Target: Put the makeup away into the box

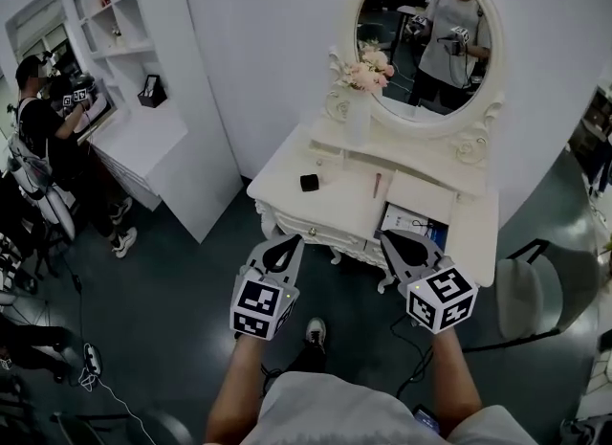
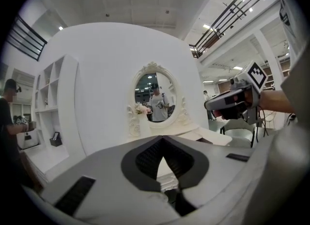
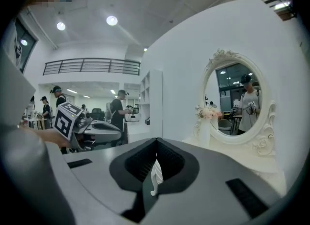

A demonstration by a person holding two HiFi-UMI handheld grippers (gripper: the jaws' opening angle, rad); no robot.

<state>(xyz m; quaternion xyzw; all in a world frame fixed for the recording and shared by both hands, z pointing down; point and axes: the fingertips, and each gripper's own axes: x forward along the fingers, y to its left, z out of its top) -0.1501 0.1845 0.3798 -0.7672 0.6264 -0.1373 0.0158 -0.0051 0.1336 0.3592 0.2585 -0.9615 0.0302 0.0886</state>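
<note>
A white dressing table (image 1: 335, 206) with an oval mirror (image 1: 424, 36) stands ahead of me. On its top lie a small black compact (image 1: 309, 183) and a thin pinkish stick (image 1: 377, 185). At the front right of the top is an open box (image 1: 414, 222) with white and blue things inside. My left gripper (image 1: 290, 240) and right gripper (image 1: 391, 236) hover side by side just short of the table's front edge, both shut and holding nothing. The left gripper view shows its closed jaws (image 2: 162, 137) and the right gripper view shows the same (image 3: 156, 140), both aimed at the mirror.
A vase of pink flowers (image 1: 368, 75) stands by the mirror. A grey chair (image 1: 535, 295) is to the table's right. A white shelf unit (image 1: 143, 132) is at the left, with people (image 1: 38, 137) beside it. Cables lie on the dark floor.
</note>
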